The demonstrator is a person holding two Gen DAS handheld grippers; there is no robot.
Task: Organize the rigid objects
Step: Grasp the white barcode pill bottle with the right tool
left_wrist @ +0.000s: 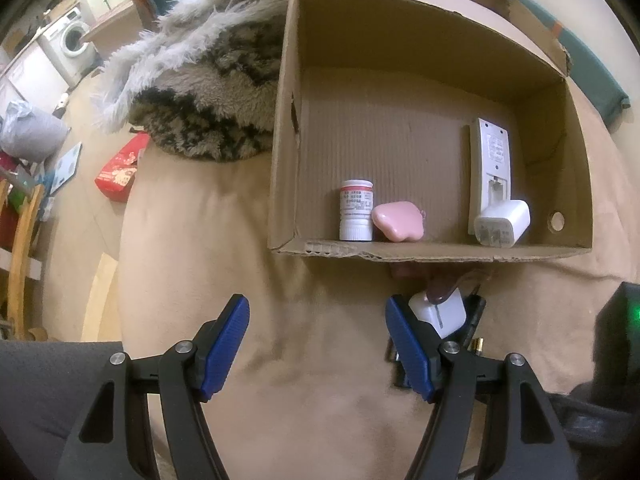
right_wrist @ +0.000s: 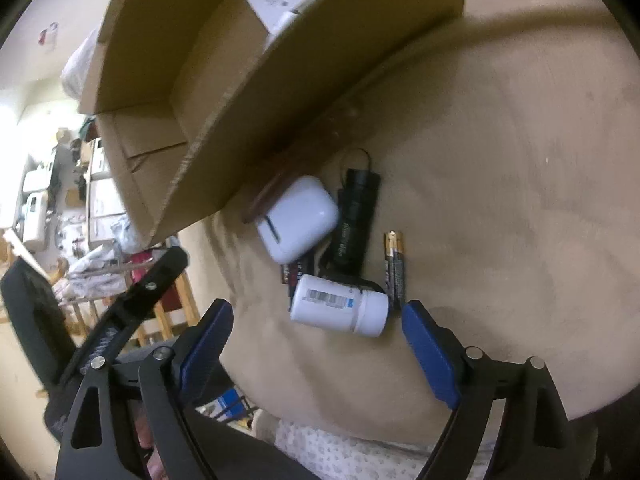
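Observation:
An open cardboard box (left_wrist: pixel 284 120) lies on a beige cushion. Inside it are a white pill bottle (left_wrist: pixel 355 210), a pink case (left_wrist: pixel 398 222), a white remote (left_wrist: pixel 490 160) and a white charger (left_wrist: pixel 502 223). My left gripper (left_wrist: pixel 318 344) is open and empty in front of the box. A white earbud case (left_wrist: pixel 438 312) lies by its right finger. In the right wrist view my right gripper (right_wrist: pixel 316 338) is open, just short of a lying white bottle (right_wrist: pixel 340 306). Beyond are the earbud case (right_wrist: pixel 298 218), a black flashlight (right_wrist: pixel 356 220) and batteries (right_wrist: pixel 394 268), beside the box (right_wrist: pixel 224 128).
A furry blanket (left_wrist: pixel 208 92) lies left of the box. A red packet (left_wrist: pixel 118 172), a wooden chair (left_wrist: pixel 20 256) and room clutter sit off the cushion's left edge. A dark device with a green light (left_wrist: pixel 624 320) is at the right.

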